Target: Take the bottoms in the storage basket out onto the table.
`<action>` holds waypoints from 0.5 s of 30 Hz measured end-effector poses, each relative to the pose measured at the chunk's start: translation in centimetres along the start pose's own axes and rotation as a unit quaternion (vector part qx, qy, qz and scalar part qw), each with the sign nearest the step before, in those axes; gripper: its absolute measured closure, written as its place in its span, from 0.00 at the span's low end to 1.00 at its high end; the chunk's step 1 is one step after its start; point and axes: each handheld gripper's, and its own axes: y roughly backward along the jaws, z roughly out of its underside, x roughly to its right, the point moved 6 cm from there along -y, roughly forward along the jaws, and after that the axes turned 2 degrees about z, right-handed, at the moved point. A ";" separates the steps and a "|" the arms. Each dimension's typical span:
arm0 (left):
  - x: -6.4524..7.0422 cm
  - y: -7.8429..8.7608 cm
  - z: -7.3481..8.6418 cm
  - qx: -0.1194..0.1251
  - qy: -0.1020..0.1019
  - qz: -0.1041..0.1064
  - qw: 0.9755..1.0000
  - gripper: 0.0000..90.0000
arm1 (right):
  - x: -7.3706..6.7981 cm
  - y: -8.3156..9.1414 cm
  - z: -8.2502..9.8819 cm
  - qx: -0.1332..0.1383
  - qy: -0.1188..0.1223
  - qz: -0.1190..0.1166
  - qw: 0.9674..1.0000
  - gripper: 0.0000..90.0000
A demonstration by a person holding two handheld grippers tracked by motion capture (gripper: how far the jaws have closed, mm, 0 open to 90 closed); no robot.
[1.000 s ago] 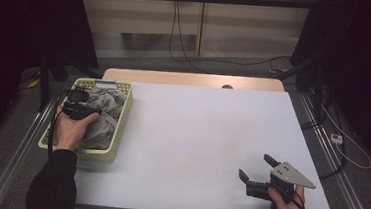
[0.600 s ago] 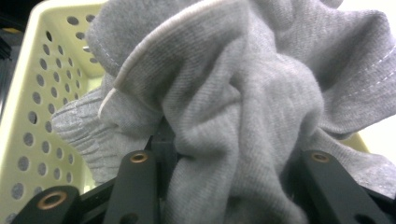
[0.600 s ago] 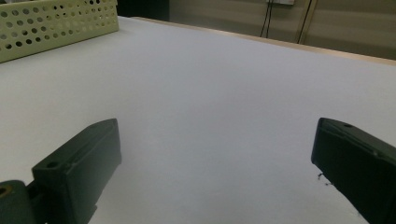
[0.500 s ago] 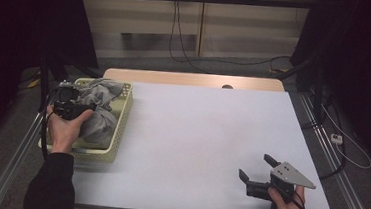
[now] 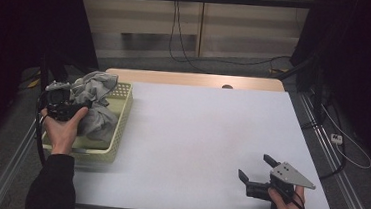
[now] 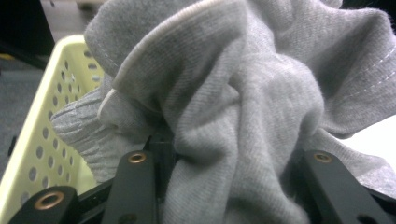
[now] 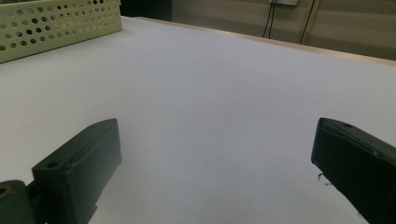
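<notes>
My left claw (image 5: 73,106) is clenched on a bunch of the grey garment (image 5: 92,102), which hangs partly lifted over the yellow basket (image 5: 100,152) at the desk's (image 5: 211,136) left edge. I judge this the pull-out step; next I should raise the cloth clear of the basket rim and carry it toward the desk's middle. My right claw (image 5: 256,169) rests released near the front right corner. No readable writing anywhere
</notes>
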 end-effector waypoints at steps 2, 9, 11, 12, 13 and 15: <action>0.1 0.3 -0.2 0.014 -0.003 0.000 1.000 0.62 | 0.0 0.0 0.0 0.000 0.000 -0.001 1.000 0.02; 0.4 1.3 -1.0 0.067 -0.015 0.003 0.998 0.62 | 0.0 0.0 0.0 0.001 0.001 -0.001 1.000 0.02; 0.6 1.6 -1.3 0.082 -0.020 0.009 0.996 0.62 | 0.0 0.0 0.0 0.001 0.001 -0.002 1.000 0.02; 0.8 1.7 -1.4 0.089 -0.017 0.013 0.996 0.62 | 0.0 0.0 0.0 0.001 0.001 -0.002 1.000 0.02; 0.9 1.9 -1.5 0.094 -0.016 0.019 0.995 0.62 | 0.0 0.0 0.0 0.001 0.001 -0.002 1.000 0.02; 1.0 2.1 -1.7 0.104 -0.017 0.020 0.994 0.62 | 0.0 0.0 0.0 0.002 0.001 -0.001 1.000 0.02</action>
